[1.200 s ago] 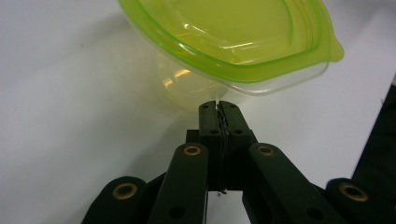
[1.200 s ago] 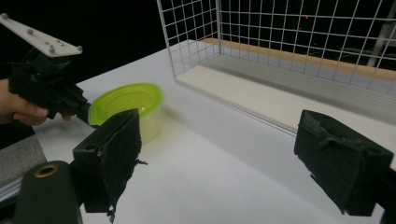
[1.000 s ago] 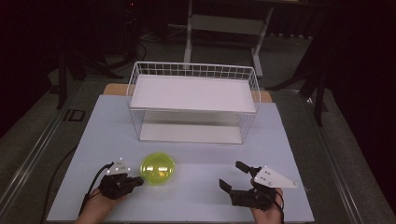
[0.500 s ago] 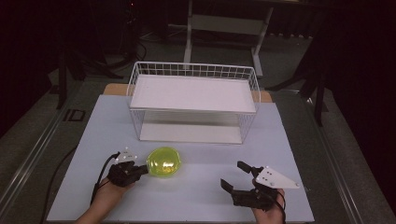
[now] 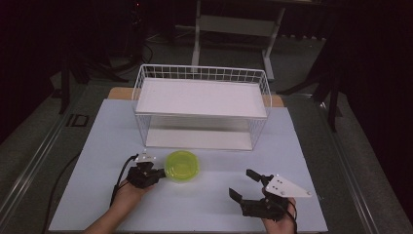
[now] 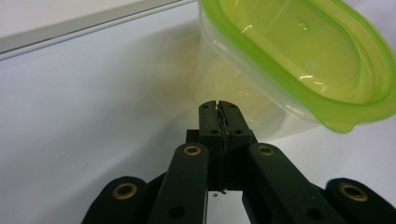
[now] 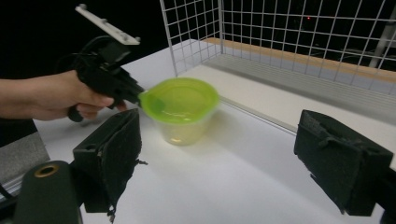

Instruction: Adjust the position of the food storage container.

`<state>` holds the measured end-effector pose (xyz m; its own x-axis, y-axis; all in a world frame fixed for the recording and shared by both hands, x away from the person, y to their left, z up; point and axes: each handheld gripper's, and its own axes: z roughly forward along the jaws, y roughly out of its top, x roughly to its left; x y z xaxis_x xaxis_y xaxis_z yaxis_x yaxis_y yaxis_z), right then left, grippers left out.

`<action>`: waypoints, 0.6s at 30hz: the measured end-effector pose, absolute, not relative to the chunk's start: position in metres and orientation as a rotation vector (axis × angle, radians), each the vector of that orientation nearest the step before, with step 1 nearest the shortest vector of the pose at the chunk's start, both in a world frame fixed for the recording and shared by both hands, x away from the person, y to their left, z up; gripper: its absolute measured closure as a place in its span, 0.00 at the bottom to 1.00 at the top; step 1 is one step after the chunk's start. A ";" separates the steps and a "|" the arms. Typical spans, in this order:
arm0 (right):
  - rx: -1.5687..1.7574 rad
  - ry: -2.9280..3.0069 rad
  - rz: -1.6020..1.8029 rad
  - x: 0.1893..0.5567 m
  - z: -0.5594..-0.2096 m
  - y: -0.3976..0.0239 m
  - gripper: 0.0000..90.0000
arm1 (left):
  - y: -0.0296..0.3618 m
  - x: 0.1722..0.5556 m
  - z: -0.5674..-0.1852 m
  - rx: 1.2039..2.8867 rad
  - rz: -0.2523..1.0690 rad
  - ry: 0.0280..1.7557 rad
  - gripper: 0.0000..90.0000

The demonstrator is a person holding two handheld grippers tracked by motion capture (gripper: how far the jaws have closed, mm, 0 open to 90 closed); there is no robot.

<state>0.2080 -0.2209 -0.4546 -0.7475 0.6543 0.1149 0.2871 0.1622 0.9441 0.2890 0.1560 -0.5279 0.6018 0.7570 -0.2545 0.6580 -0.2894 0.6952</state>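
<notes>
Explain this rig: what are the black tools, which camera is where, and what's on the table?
No robot here: a person holds black two-jaw tongs in each hand. One camera looks down from above the person's side of the table; one more rides on each tool and looks along its jaws.

On the white table stands a white wire basket rack. In front of it sits a clear plastic tub with a lime-green lid.

The left tongs are shut, with nothing between the jaws, and their tips are at the tub's side just under the lid's rim; whether they touch it I can't tell. The right tongs are open, hold nothing, and sit apart from the tub.
</notes>
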 end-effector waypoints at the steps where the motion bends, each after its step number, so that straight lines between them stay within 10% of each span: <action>1: 0.898 2.126 1.611 0.208 -0.455 -0.221 0.17 | 0.153 0.291 -0.528 2.024 0.158 1.109 1.00; 18: 0.898 2.136 1.608 0.208 -0.456 -0.222 0.17 | 0.099 0.302 -0.525 2.061 0.137 1.024 1.00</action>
